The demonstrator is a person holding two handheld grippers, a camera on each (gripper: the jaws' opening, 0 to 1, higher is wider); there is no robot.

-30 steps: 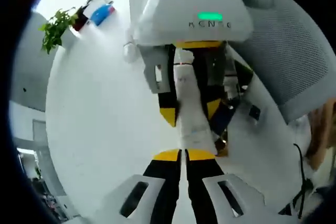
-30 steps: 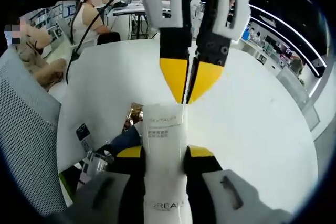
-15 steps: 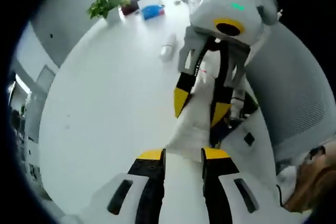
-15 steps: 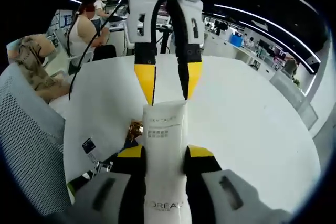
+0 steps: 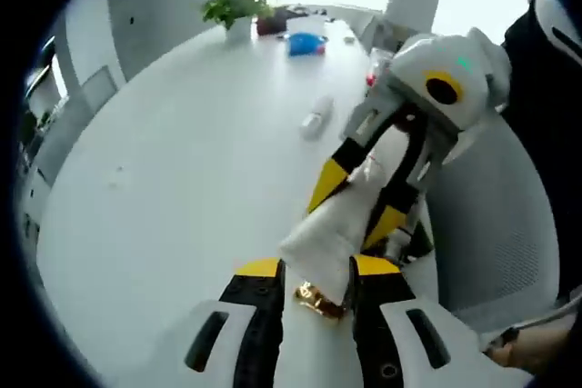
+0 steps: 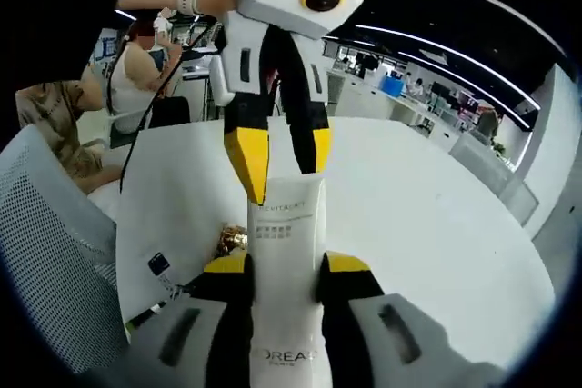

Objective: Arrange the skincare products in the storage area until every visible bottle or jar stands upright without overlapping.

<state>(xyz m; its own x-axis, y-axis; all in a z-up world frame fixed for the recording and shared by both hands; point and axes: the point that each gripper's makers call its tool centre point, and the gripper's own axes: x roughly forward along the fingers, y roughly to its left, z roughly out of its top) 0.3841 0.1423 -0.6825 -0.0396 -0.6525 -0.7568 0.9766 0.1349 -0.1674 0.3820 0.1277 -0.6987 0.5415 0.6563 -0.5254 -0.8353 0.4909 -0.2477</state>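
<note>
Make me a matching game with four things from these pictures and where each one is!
Things:
1. white L'Oreal squeeze tube
2. small shiny gold jar
3. green leafy potted plant
4. blue bag-like object

Places or states:
A. on the white table beside the tube
B. clamped between the jaws of the right hand-held gripper
C. on the far side of the white table, left of the blue thing
D. on the far side of the table, right of the plant

Pairs: 1-B, 2-A, 3-C, 4-D
</note>
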